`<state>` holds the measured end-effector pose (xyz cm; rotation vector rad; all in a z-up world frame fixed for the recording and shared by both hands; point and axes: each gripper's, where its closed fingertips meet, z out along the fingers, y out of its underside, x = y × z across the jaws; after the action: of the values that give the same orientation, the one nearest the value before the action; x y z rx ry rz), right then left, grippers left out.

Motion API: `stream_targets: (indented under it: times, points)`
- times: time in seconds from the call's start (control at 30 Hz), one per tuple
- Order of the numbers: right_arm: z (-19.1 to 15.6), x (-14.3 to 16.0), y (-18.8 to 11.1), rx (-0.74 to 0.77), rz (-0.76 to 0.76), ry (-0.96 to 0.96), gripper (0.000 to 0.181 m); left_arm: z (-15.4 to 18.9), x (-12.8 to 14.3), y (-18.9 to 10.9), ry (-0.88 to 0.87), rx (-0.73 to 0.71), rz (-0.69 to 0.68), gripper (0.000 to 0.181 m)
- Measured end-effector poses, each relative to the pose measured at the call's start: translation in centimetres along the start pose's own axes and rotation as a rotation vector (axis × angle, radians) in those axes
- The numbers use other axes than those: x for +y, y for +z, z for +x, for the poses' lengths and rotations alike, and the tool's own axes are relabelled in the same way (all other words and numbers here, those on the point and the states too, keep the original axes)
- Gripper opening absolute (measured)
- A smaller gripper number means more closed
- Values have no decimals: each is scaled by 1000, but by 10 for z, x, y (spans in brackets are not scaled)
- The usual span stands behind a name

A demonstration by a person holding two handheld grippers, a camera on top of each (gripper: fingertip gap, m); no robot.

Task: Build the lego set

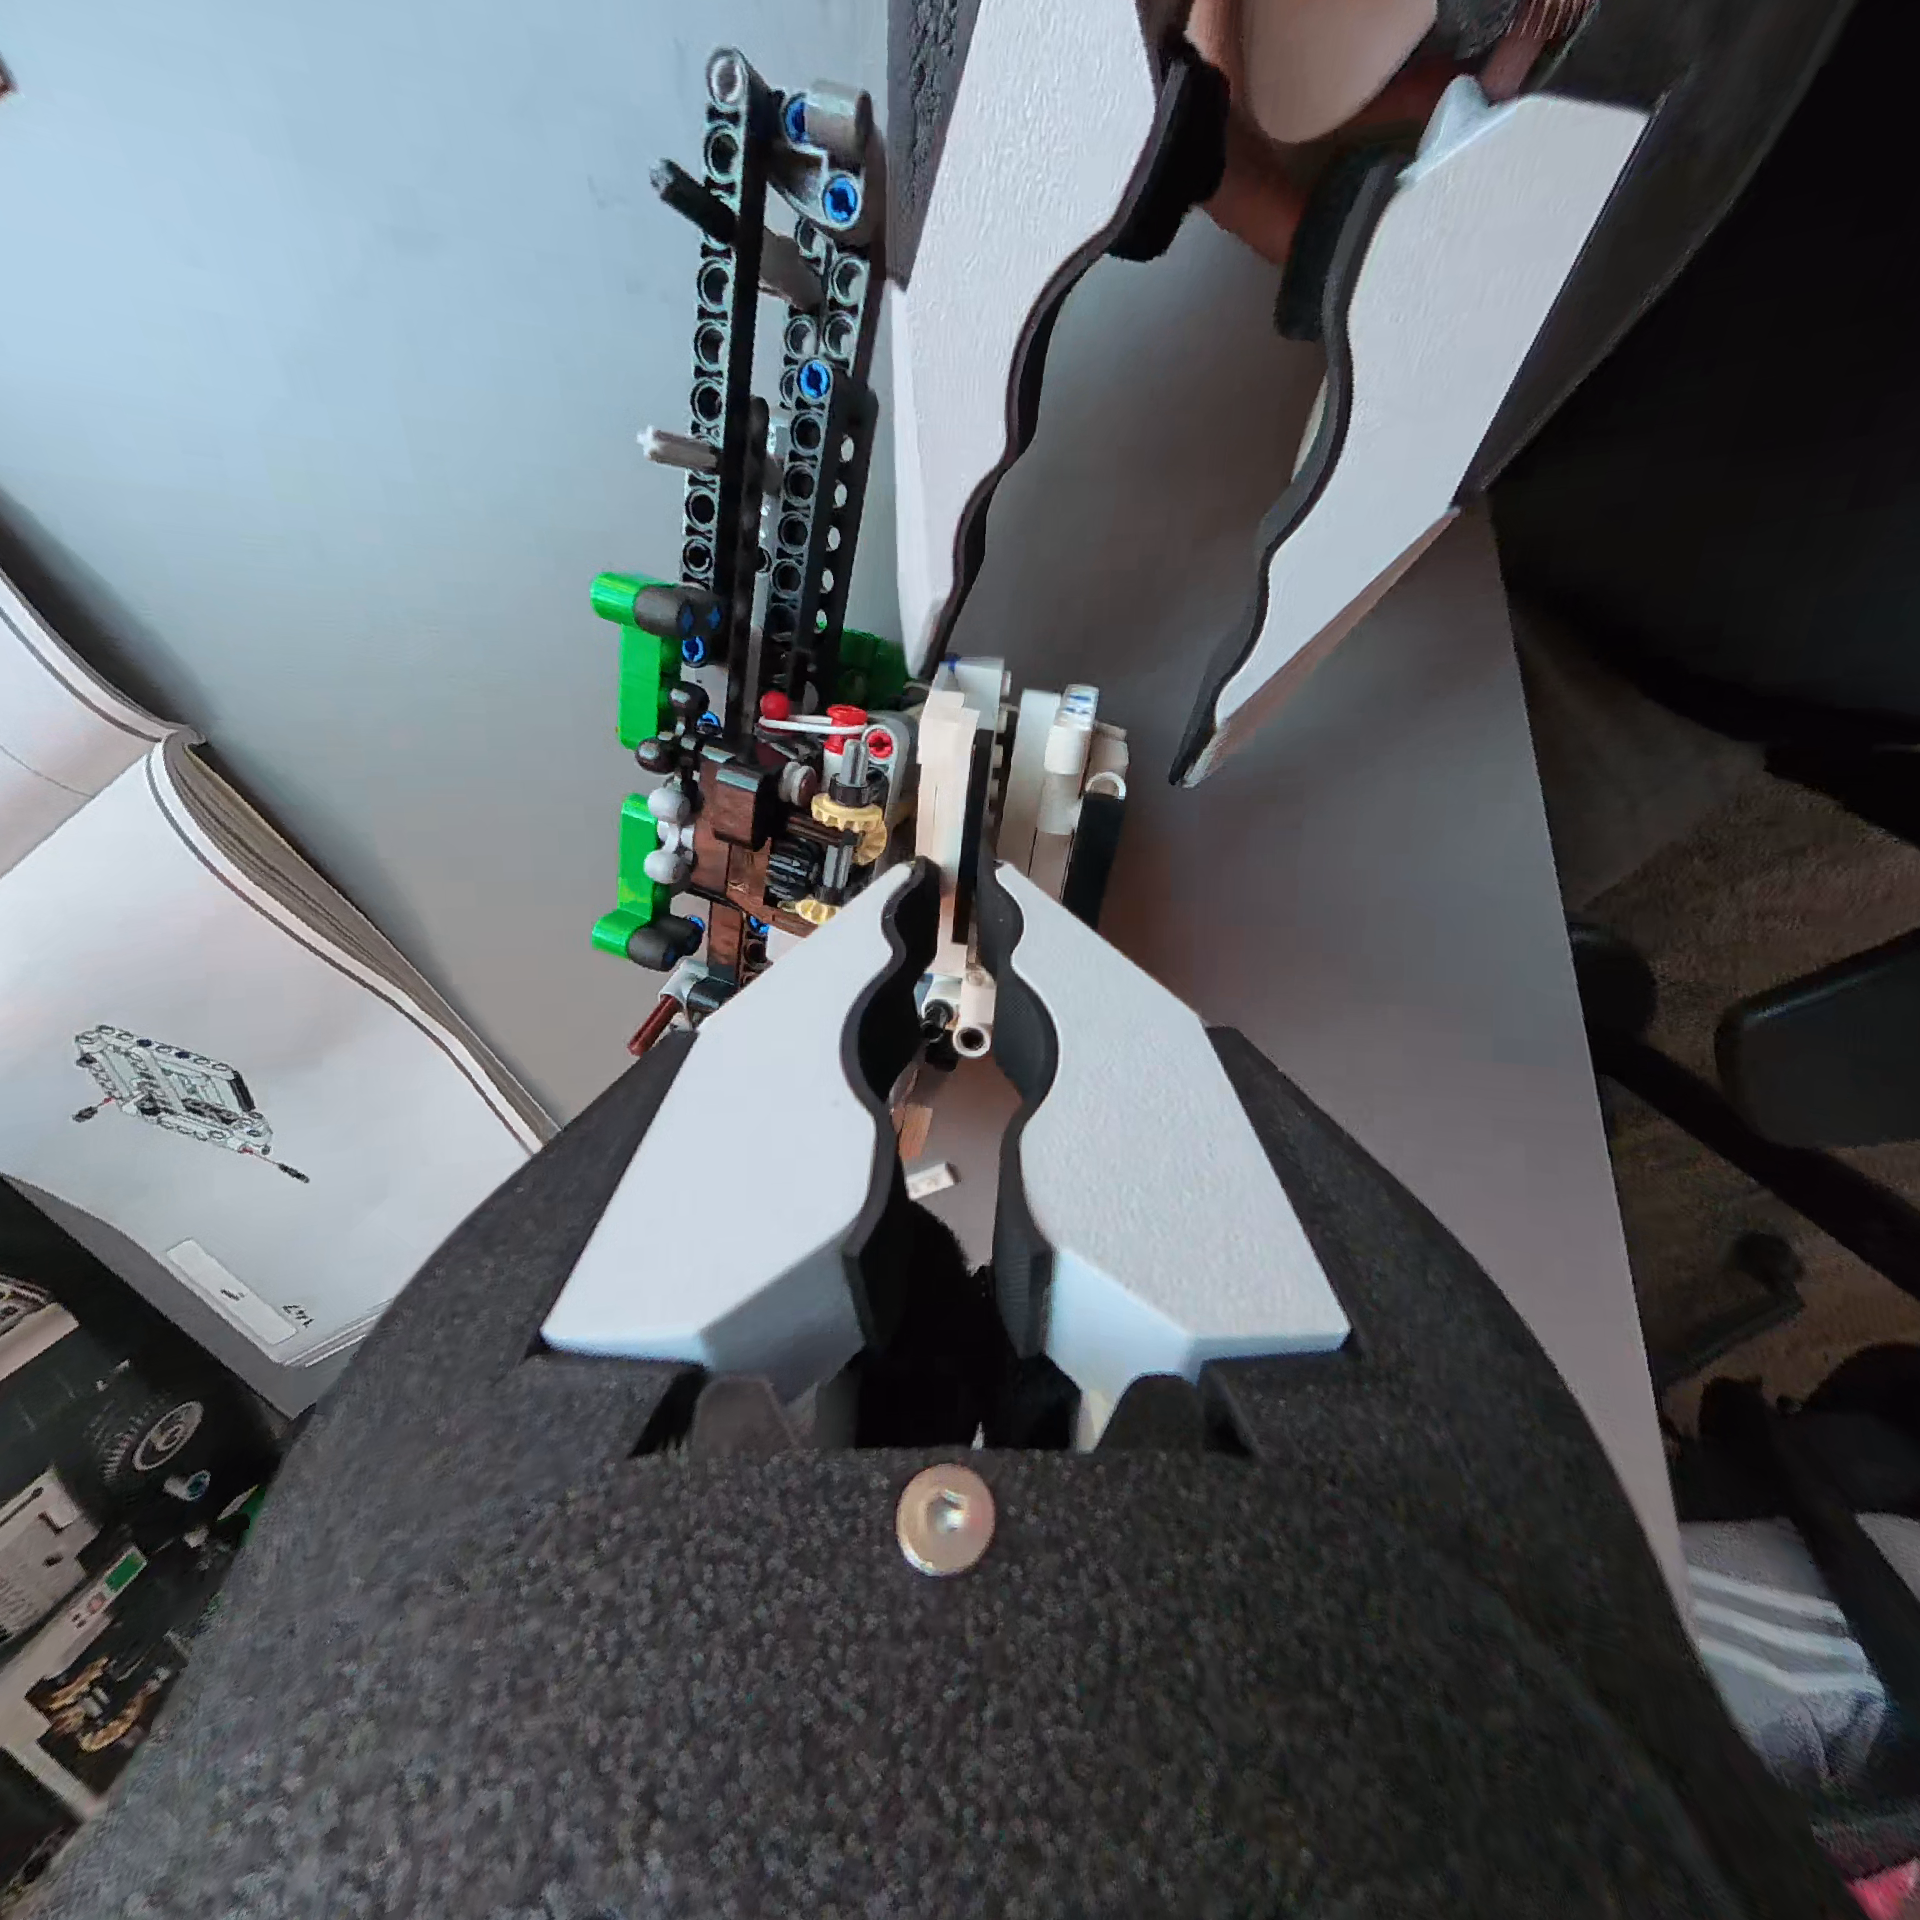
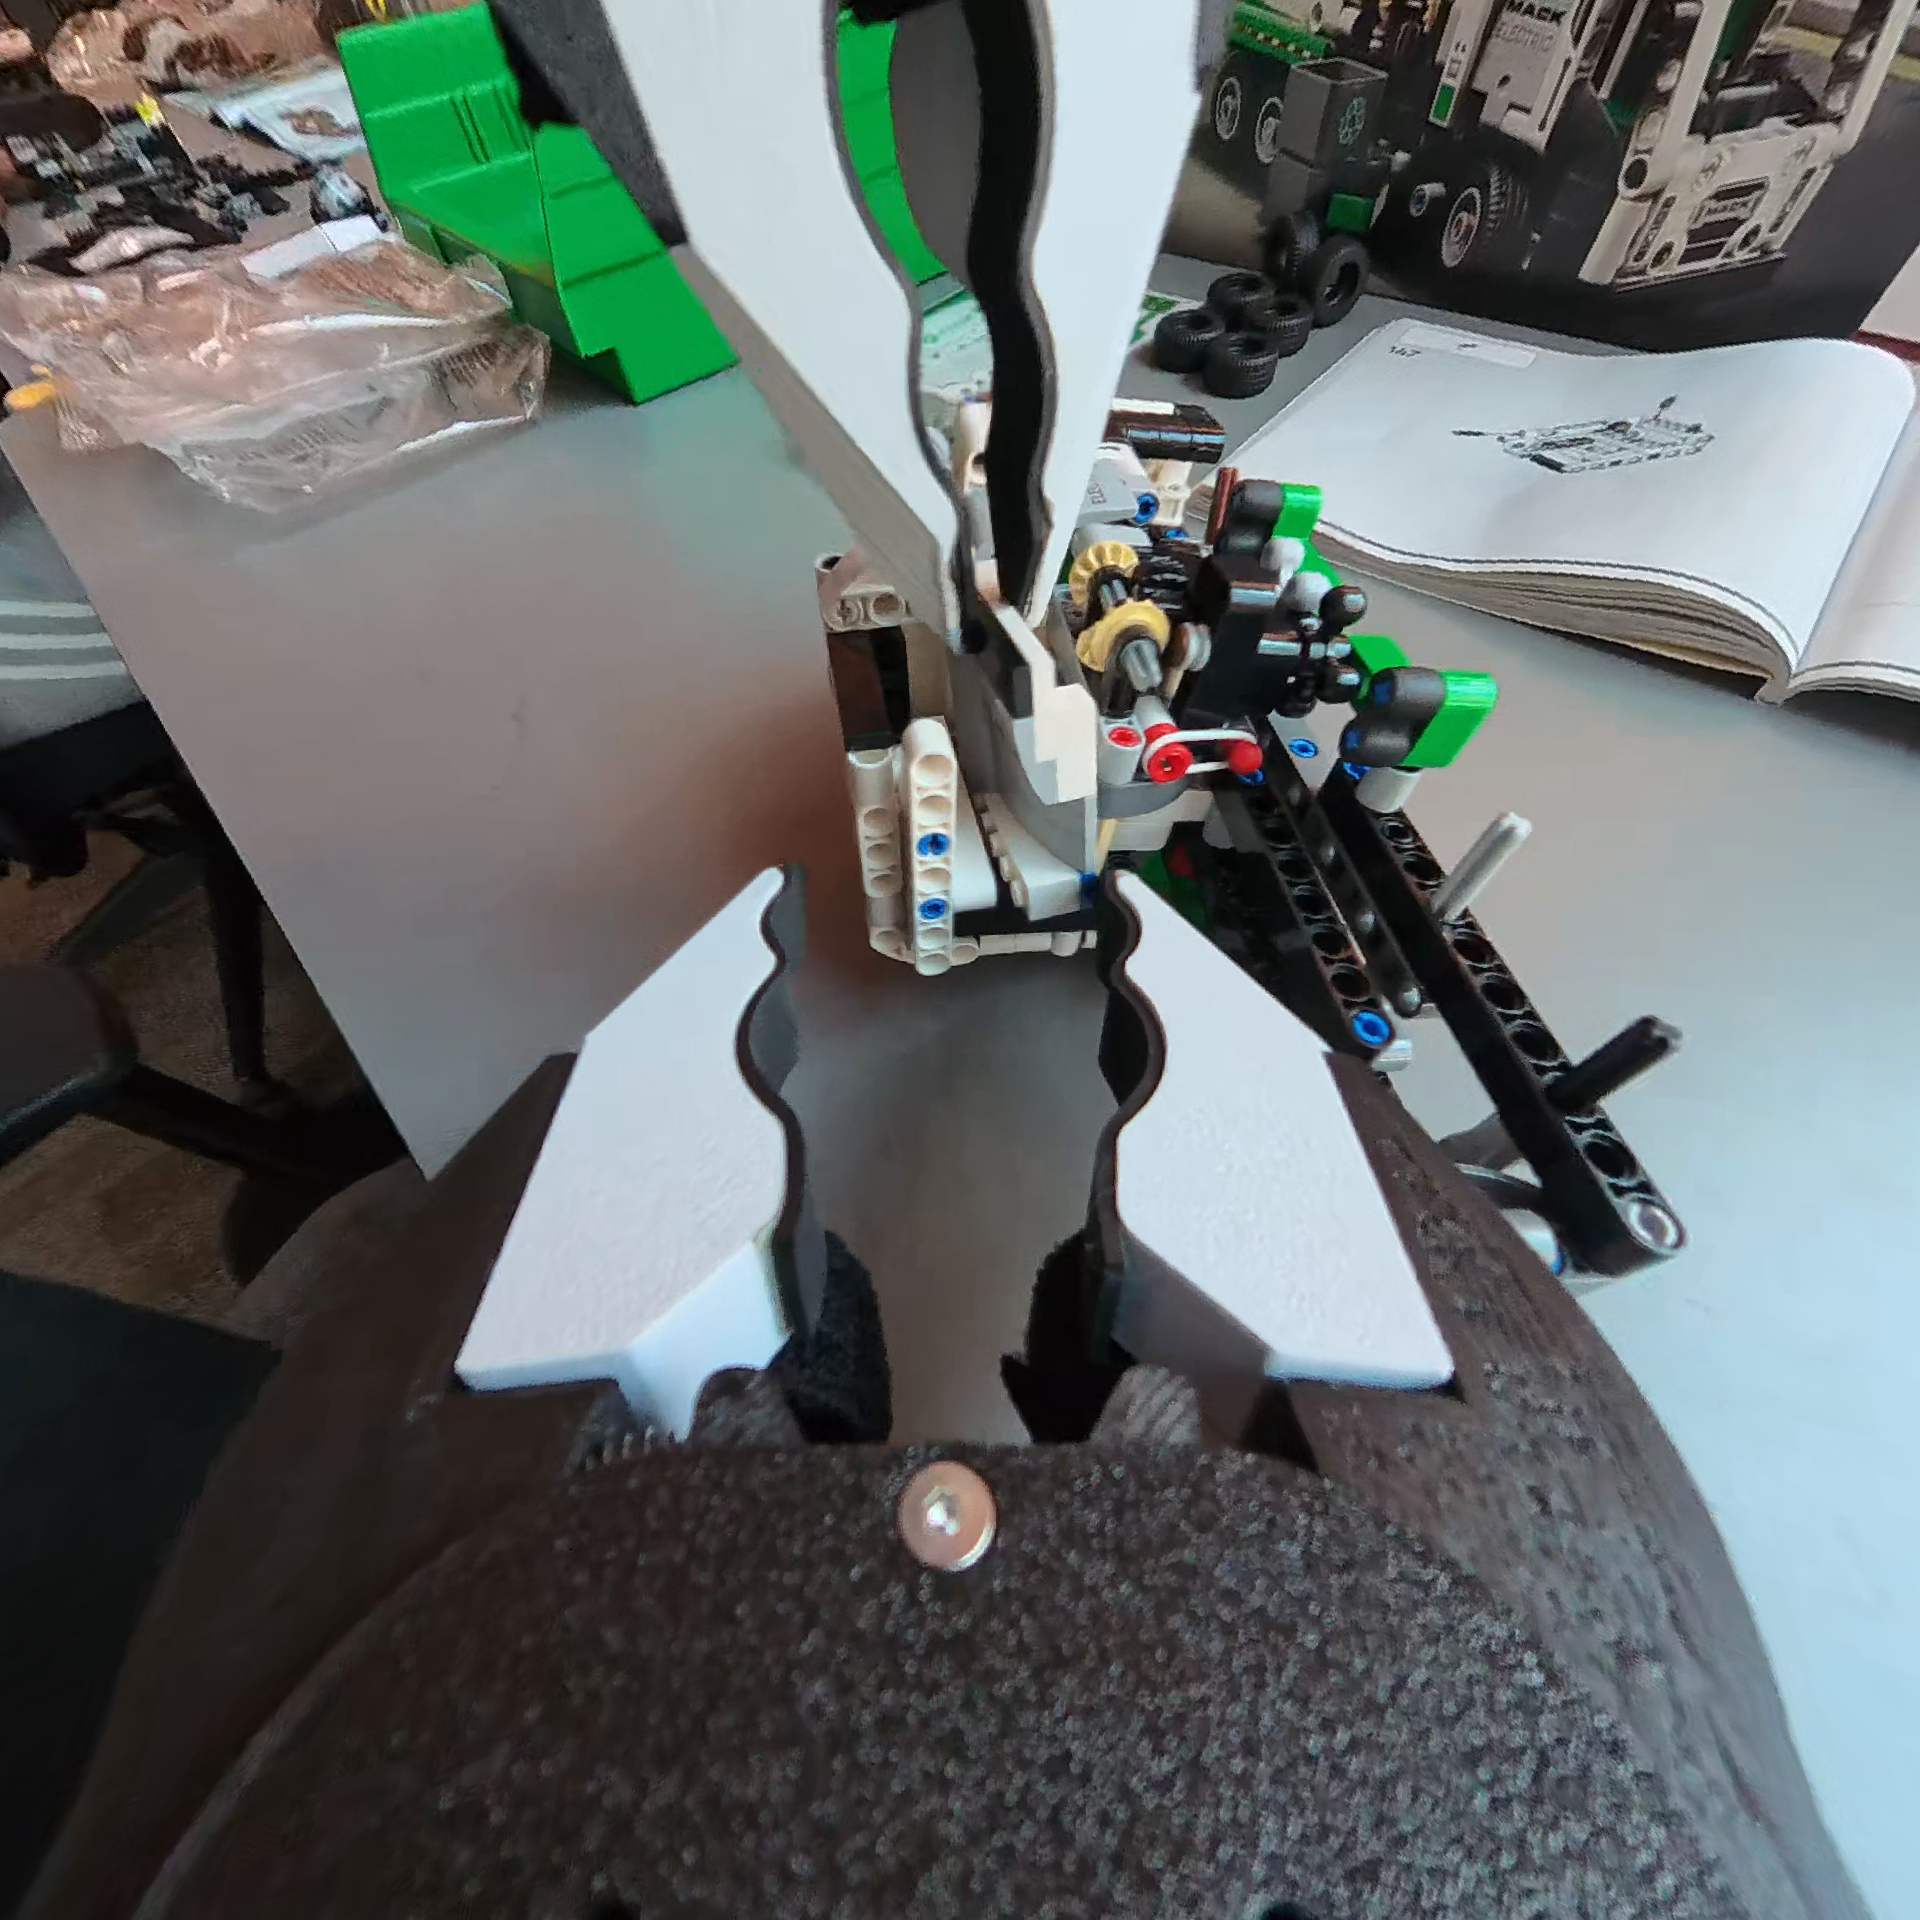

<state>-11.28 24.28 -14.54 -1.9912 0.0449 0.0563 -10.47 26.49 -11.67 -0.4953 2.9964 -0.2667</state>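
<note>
A partly built lego model (image 1: 769, 790) lies on the white table (image 1: 364, 416). It has long black hole beams (image 1: 727, 416), green pieces, tan gears, red pins with a white band, and a white block at one end. My left gripper (image 1: 956, 883) is shut on a thin white and black panel of that white block. In the right wrist view the left gripper (image 2: 992, 608) comes down from above onto the model (image 2: 1143, 727). My right gripper (image 2: 948, 894) is open and empty, its fingertips just short of the white block. The right gripper also shows in the left wrist view (image 1: 1055, 717), open.
An open instruction booklet (image 2: 1610, 499) lies beside the model. Behind it are loose black tyres (image 2: 1257, 312) and the set's box (image 2: 1558, 135). A green lego piece (image 2: 520, 208) and clear plastic bags (image 2: 260, 364) lie at the far left. The table edge (image 2: 260, 790) and a chair (image 1: 1818, 1039) are close.
</note>
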Motion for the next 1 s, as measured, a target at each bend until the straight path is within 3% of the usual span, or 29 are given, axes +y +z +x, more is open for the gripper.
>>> stream_targets:
  times: [0.03, 0.33, 0.6, 1.0]
  points:
    - [-1, 1, 1, 11, -6, -23, 55, 1, 1, 0, 8, 8, -15, 5]
    - [-2, 8, 11, 71, -70, -112, 49, 1, 3, -3, 60, 18, -89, 5]
    - [0, 0, 9, 107, -27, -132, 44, 5, 1, -3, 82, 30, -102, 5]
    - [-3, 4, 12, 40, -50, -83, 41, 4, 1, -5, 80, 50, -114, 5]
